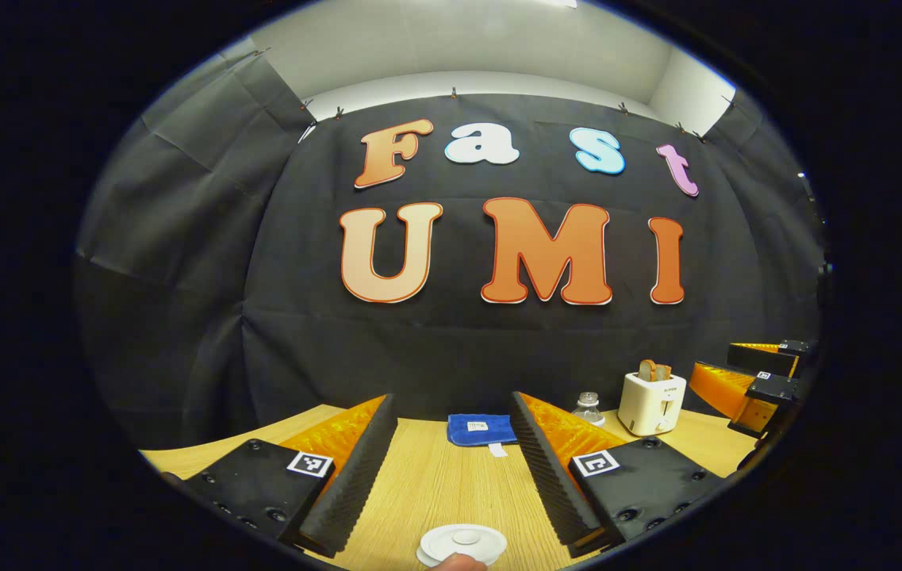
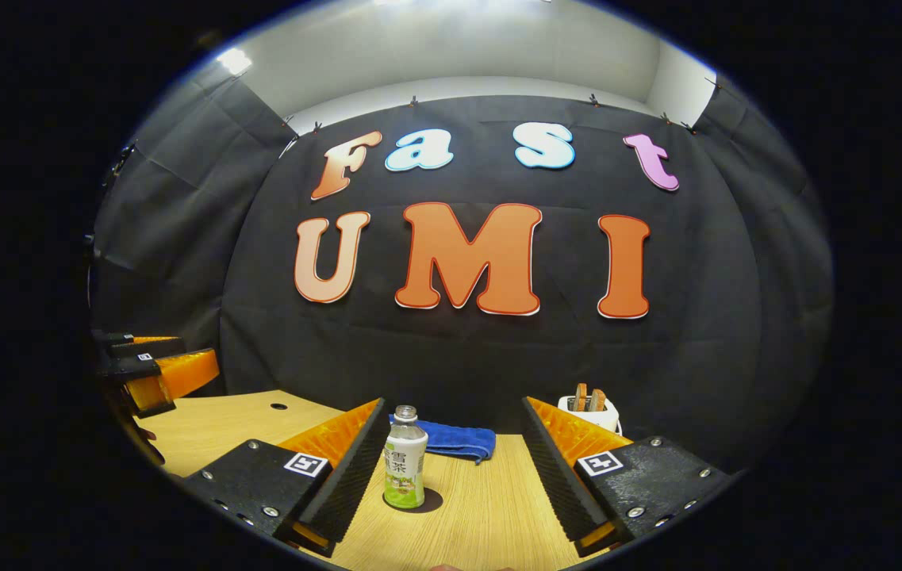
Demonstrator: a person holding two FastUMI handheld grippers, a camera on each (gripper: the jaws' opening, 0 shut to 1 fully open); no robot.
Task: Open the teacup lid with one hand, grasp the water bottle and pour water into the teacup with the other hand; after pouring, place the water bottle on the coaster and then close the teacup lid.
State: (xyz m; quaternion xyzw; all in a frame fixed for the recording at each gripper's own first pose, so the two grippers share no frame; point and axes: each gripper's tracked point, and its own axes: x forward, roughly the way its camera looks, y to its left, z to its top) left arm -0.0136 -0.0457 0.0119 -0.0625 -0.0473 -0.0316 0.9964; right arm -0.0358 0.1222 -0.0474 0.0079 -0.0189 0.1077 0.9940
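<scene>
Hovering with jaws spread wide, the left gripper [image 1: 451, 468] frames the round white teacup lid [image 1: 462, 544] lying low between its fingers. The right gripper [image 2: 451, 468], equally wide and empty, faces the clear plastic water bottle with a green label [image 2: 404, 457], uncapped, standing on the wooden table [image 2: 466, 515] in front of the blue cloth [image 2: 451, 440]. Clipping its neck could topple and spill it.

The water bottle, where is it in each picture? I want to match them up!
Left gripper view: the water bottle stands far back on the table, right of centre, between the blue cloth and the toaster.
Right gripper view: the water bottle stands close, just left of centre, beside the right gripper's left-hand finger.
Shared landmark: the blue cloth, lying behind the bottle here.
</scene>
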